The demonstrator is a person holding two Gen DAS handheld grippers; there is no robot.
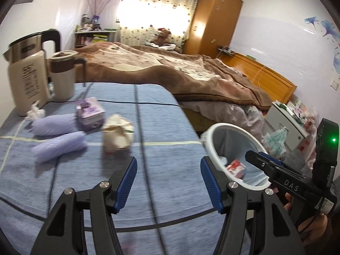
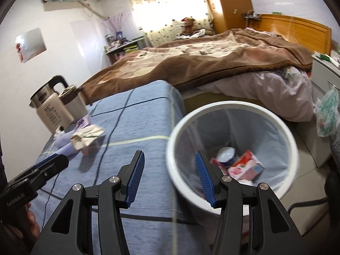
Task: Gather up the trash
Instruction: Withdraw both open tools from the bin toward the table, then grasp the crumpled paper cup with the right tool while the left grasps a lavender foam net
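Ahead and left of the left gripper [image 1: 169, 183], on the blue-clothed desk [image 1: 148, 110], we see the trash: a crumpled cream wrapper [image 1: 118, 135], a purple carton [image 1: 91, 113], two lilac rolls [image 1: 57, 133] and a tissue wad [image 1: 35, 112]. Behind them stand a kettle [image 1: 27, 72] bearing unreadable print and a lidded mug [image 1: 62, 75]. Nothing stands between the fingers and the wrapper. Both sets of fingers stand apart and empty.

The right gripper [image 2: 170, 177] straddles the desk edge and the white bin [image 2: 284, 131], its right finger over the bin. Only its view shows the bin's contents fully: a red-and-white box [image 2: 246, 166] and a blue-white lid [image 2: 226, 155]. We read "DAS" on the right gripper's body in the left view, and "GenRobot.AI" on the left gripper's body in the right view.
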